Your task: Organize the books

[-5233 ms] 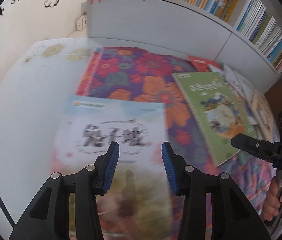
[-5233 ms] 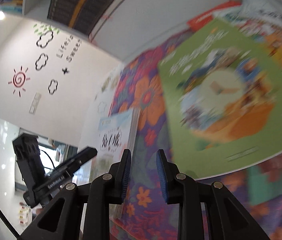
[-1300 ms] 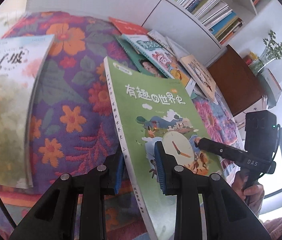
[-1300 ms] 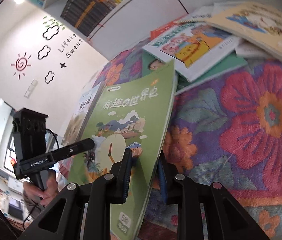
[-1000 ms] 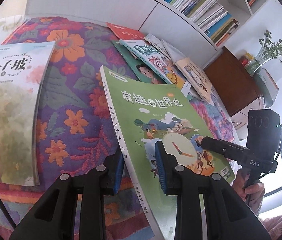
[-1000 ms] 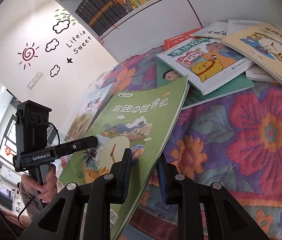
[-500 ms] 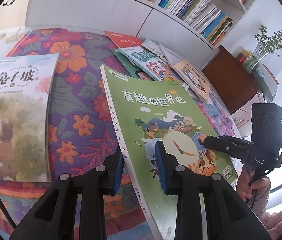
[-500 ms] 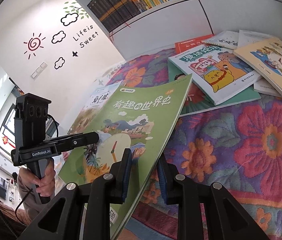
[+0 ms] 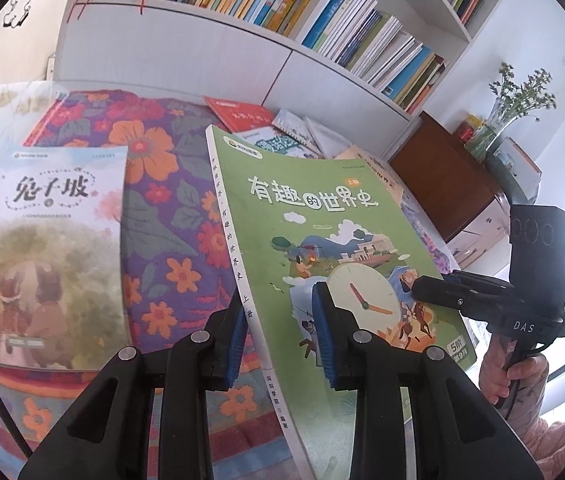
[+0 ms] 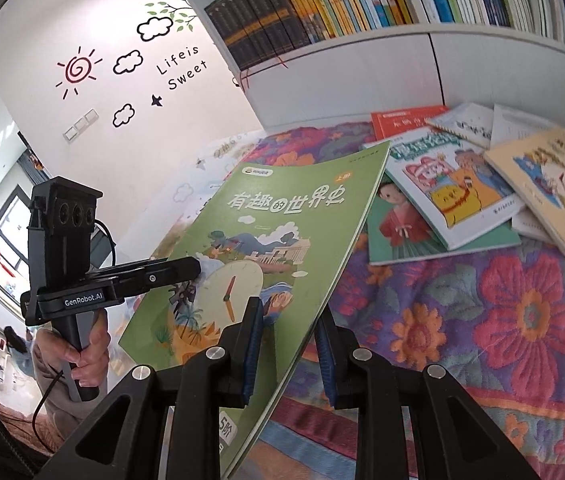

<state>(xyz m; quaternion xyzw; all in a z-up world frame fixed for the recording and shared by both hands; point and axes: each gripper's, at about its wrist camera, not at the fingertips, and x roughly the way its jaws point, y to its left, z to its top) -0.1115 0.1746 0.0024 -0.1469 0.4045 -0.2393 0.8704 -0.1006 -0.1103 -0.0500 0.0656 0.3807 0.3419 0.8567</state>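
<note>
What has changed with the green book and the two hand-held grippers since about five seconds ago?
Earlier the green book lay flat on the flowered cloth and both hand-held grippers were empty. Now the left hand-held gripper clamps its spine edge, the right hand-held gripper its opposite edge, and the book is tilted up off the cloth. The pale rabbit book and the book pile stayed put.

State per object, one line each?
green book: lifted, tilted, gripped along both side edges
left gripper: shut on spine edge
right gripper: shut on open edge
pale rabbit book: flat on floral cloth
loose book pile: overlapping, unsorted
</note>
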